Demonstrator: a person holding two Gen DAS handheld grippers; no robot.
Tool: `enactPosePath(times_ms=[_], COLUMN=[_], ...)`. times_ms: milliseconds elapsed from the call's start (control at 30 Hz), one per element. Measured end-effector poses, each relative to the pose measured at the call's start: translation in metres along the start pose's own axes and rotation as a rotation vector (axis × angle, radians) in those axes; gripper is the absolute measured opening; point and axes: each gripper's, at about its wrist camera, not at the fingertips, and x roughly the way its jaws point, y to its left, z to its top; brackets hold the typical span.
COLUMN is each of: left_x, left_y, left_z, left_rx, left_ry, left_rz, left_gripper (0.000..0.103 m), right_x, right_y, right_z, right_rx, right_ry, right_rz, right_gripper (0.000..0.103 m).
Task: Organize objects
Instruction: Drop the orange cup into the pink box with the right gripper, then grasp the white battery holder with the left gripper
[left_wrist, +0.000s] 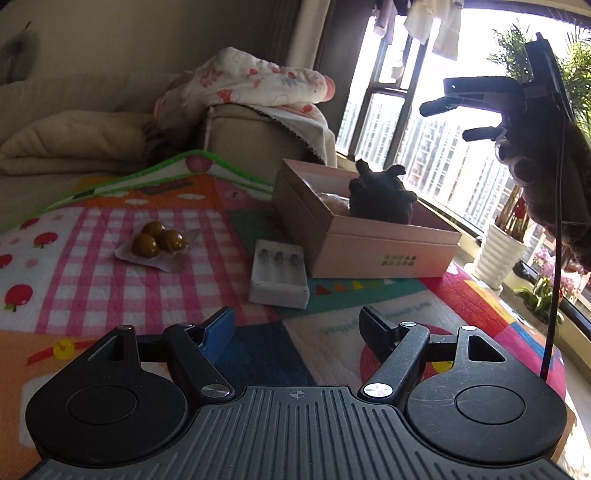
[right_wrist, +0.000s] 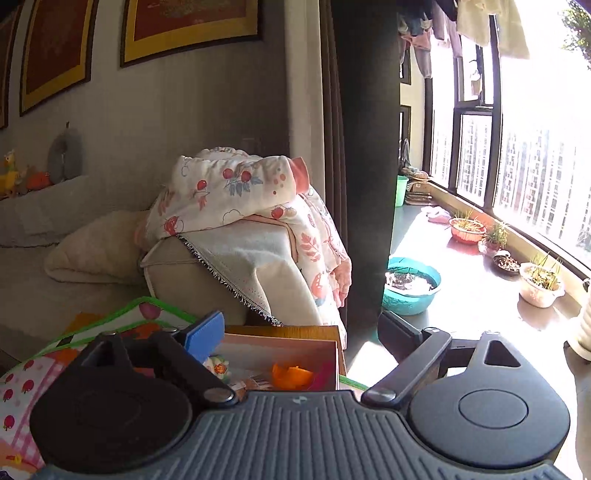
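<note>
The left gripper (left_wrist: 297, 325) hovers low over the colourful play mat (left_wrist: 92, 240), pointing forward and roughly level, its jaws spread wide with nothing between them. Just ahead of it on the mat lies a white battery charger (left_wrist: 279, 275), and to the left of that a clear packet of three brown balls (left_wrist: 157, 240). Beyond the charger sits an open pink cardboard box (left_wrist: 369, 240) with a dark plush toy (left_wrist: 380, 195) standing inside it.

The right gripper (left_wrist: 454, 118) is held high in the air above and to the right of the box, seen from the left wrist view as a dark silhouette against the window (left_wrist: 443, 147), fingers pointing left. In its own view the right gripper (right_wrist: 301, 338) has its jaws wide apart and empty, hanging over the box (right_wrist: 288, 354), where an orange object (right_wrist: 291, 374) lies inside. A floral blanket (right_wrist: 236, 192) drapes the sofa arm (right_wrist: 192, 284) behind.
</note>
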Motion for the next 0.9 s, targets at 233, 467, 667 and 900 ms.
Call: enactPosePath(times_ms=[233,467,667,900], left_x=[0.015,0.055,0.087,0.098], left_y=[-0.009,-0.020,-0.020,-0.019], left_z=[0.012,0.038,0.037,0.036], left_rx=[0.069,0.163,0.174,0.158], left_ry=[-0.012,0.008,0.097,0.126], left_rz=[0.008,0.101,0.137,0.146], left_gripper=[0.079,0.079,0.079,0.076], right_x=[-0.051,-0.052,-0.055,-0.053], right_y=[0.009,0.022,0.033,0.035], right_z=[-0.083,-0.172,-0.185,-0.185], right_rx=[-0.060,-0.005,-0.022,-0.039], right_ry=[-0.007,0.171,0.148,0.154], right_rz=[-0.012,0.043,0.048,0.053], right_gripper=[0.103,0.103,0.103,0.103])
